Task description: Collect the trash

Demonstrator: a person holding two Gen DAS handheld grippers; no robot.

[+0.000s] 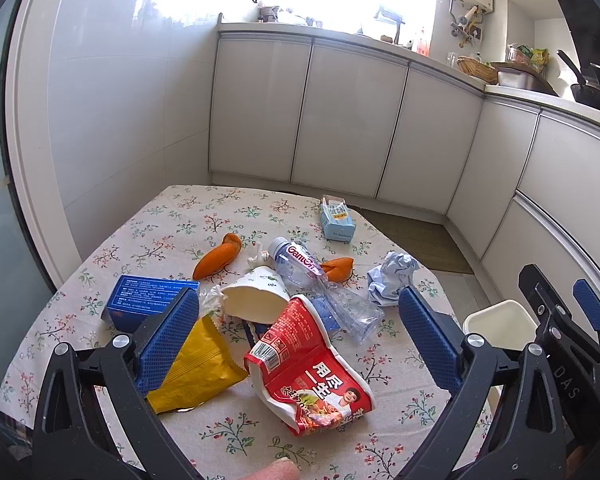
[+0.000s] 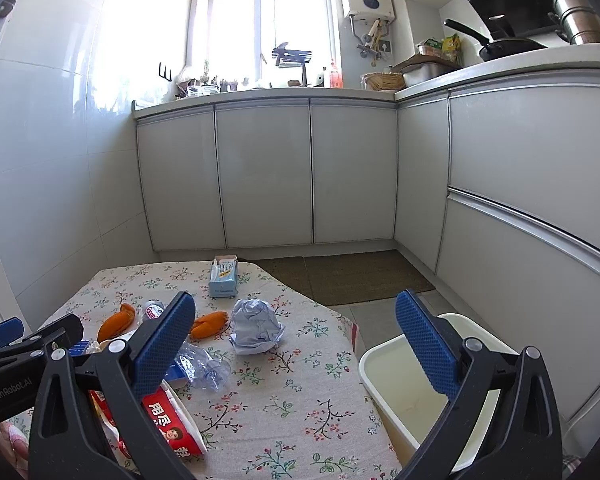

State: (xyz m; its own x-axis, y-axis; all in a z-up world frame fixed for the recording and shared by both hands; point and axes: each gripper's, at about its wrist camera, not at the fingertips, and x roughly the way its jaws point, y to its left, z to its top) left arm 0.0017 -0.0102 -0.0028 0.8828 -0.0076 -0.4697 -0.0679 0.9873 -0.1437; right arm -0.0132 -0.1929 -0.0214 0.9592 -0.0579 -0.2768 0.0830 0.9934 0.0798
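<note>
Basically nothing was gripped yet. Left wrist view: left tongs were spread wide and empty, hovering over the pile on the floral worktop. Between the pads lay a crushed red noodle cup, a yellow snack wrapper touching the left pad, a white paper cup on its side, and a flattened clear bottle. Further back sat a blue box, two orange peels, a crumpled paper ball and a light blue carton standing near the far edge. The bin showed just off the worktop's right side.

The red cup looked the likeliest first pick – long axis ran from near-right to far-left, torn mouth pointing away towards the paper cup. My call: close across its narrow width, not along its length, and keep the wrapper out of the pinch.

Right wrist view: right tongs were also released and holding nothing, straddling the worktop edge, with the white bin under the right pad – empty as far as could be seen. The paper ball lay near, between the pads in view; no real axis, any pinch direction would do. The bottle lay beside the left pad, cap end pointing away and left. Risk as I judged it: light crushed plastic could squirt out of a shallow grip, so bite deep.
</note>
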